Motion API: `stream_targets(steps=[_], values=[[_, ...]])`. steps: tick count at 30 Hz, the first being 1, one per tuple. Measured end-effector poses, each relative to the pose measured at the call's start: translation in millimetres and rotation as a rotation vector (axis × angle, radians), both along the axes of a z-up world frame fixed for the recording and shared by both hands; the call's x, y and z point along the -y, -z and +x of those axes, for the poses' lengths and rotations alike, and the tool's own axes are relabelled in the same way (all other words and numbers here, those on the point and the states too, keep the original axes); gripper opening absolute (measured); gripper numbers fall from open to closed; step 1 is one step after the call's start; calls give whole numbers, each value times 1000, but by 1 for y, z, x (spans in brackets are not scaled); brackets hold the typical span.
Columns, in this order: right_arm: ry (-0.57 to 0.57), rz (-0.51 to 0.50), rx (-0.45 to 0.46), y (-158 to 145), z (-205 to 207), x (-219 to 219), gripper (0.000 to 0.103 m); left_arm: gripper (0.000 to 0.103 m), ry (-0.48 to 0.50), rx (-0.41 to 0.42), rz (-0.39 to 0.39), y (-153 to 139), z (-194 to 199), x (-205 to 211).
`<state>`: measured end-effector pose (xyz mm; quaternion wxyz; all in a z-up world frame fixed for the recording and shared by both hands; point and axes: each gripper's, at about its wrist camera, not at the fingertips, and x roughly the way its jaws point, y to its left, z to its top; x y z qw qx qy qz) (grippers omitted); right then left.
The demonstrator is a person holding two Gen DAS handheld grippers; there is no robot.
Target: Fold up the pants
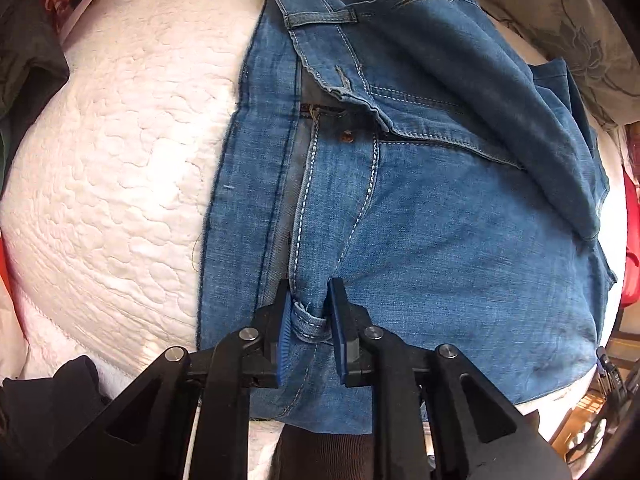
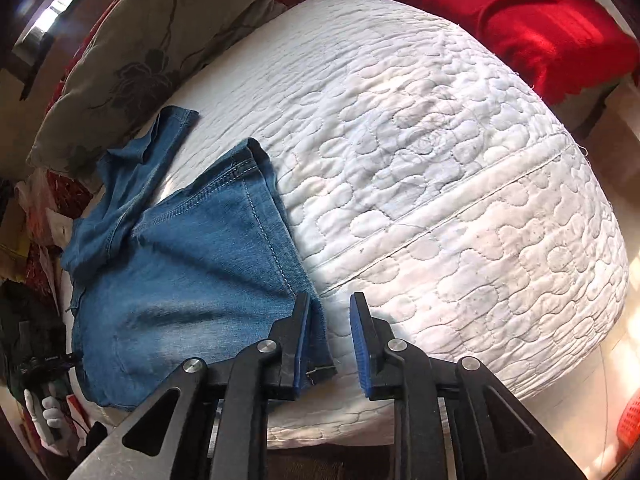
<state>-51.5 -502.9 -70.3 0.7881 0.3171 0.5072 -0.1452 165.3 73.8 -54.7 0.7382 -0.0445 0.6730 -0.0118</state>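
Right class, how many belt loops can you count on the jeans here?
3 belt loops: one near the top, one frayed just below, one in the left gripper. More may be folded under.

The lower hem of the blue jeans is hidden behind the left gripper in the left wrist view, while in the right wrist view their near edge is covered by the right gripper and their far part is cut off at the left.
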Motion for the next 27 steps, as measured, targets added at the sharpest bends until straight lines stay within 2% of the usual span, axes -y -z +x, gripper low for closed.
stream_targets(steps=[2,4,6,8,10,12,14,15,17,22,27], values=[[14,-14,43,-15,-5,3,23,19,-7,11,-59,-10,-6,-10],[-3,-44,83,-34,-1,2,30,18,-5,47,-77,-26,-11,-19],[-47,-72,119,-52,19,-7,44,19,-5,103,-84,-49,-12,-25],[-103,-93,148,-67,47,-23,54,21,-32,148,-100,-68,-2,-33],[-159,-90,169,-74,78,-38,56,35,-66,155,-159,-66,18,-49],[-210,-71,184,-73,115,-57,56,58,-121,153,-209,-67,43,-63],[-241,-64,186,-69,152,-68,56,61,-159,132,-248,-62,74,-69],[-255,-62,188,-66,170,-72,56,61,-177,114,-251,-46,98,-61],[-284,-68,186,-59,208,-80,57,61,-212,85,-258,-34,122,-65],[-426,-128,159,-41,284,-112,60,61,-256,17,-270,0,152,-61],[-576,-220,102,-12,332,-159,60,61,-260,10,-239,19,166,-57]])
